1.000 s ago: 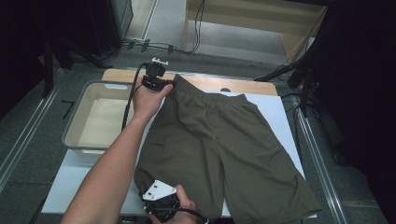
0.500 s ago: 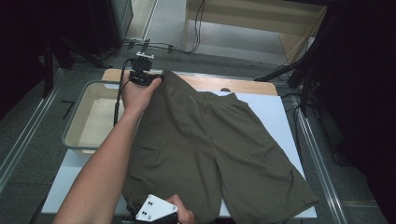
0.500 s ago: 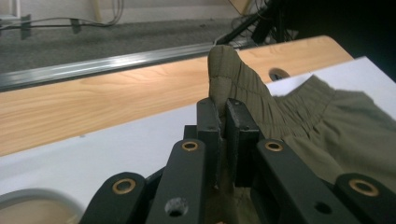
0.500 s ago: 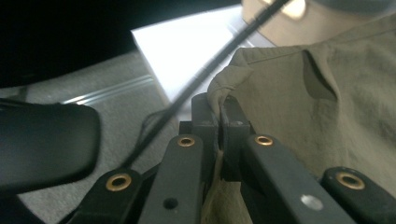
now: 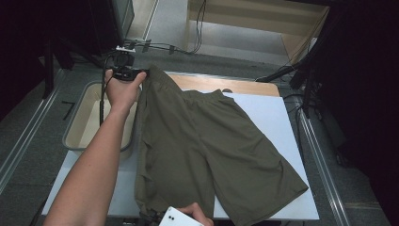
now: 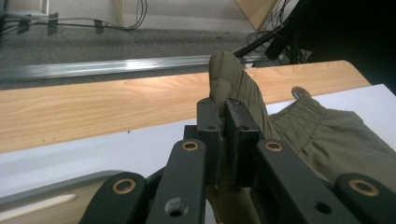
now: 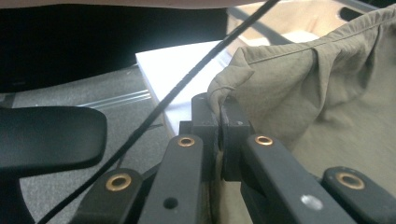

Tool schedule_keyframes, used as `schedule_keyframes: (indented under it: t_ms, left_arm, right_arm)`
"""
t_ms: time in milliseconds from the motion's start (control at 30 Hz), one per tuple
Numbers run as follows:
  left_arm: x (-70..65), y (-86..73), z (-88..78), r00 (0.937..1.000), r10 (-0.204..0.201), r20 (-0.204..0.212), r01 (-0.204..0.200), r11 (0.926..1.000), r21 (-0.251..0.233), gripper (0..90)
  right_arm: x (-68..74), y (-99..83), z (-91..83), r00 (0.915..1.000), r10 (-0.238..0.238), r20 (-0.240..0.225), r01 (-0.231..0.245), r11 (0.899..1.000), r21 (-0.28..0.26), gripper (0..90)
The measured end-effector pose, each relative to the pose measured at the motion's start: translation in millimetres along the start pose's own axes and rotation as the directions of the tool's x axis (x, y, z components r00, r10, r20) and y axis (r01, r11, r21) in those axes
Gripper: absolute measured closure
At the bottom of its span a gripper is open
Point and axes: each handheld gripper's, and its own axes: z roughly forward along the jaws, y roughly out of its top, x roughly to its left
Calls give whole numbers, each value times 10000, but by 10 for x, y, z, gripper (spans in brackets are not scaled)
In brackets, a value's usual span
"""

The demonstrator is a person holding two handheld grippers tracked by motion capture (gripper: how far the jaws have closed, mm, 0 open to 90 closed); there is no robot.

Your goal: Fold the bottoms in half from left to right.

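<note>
Olive-green shorts [image 5: 211,136] lie spread on a white board [image 5: 263,113], waistband at the far side. My left gripper [image 5: 143,72], at the far left corner, is shut on the waistband's corner and holds it up off the board. In the left gripper view the pads [image 6: 223,109] pinch the stitched band of the shorts [image 6: 327,135]. My right gripper [image 5: 157,215] is at the near edge, shut on the hem of the left leg. In the right gripper view the gripper [image 7: 219,112] has the bunched fabric of the shorts [image 7: 299,79] between its jaws.
A beige tray [image 5: 77,127] sits left of the board, under my left forearm. Bare wooden tabletop [image 5: 226,84] runs behind the board. Metal rails [image 5: 324,179] flank the table, and cables [image 5: 179,47] lie on the floor beyond it.
My left gripper has carried the waistband corner to the left and farther away. The right gripper has drawn the hem toward the near edge and up. The shorts' left side is pulled taut and raised.
</note>
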Motion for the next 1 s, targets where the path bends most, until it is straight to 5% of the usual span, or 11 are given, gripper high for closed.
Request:
schedule_keyframes:
  t_ms: [367,1000]
  left_arm:
    - [-207,60,127,9998,219,42,-218,9997,-99,843]
    - [-631,130,397,9948,734,704,-724,9972,-162,844]
  right_arm:
    - [-235,-294,-490,9932,357,1108,-330,9991,-260,859]
    - [-489,-660,-1069,9572,1162,2650,-1063,9930,-514,862]
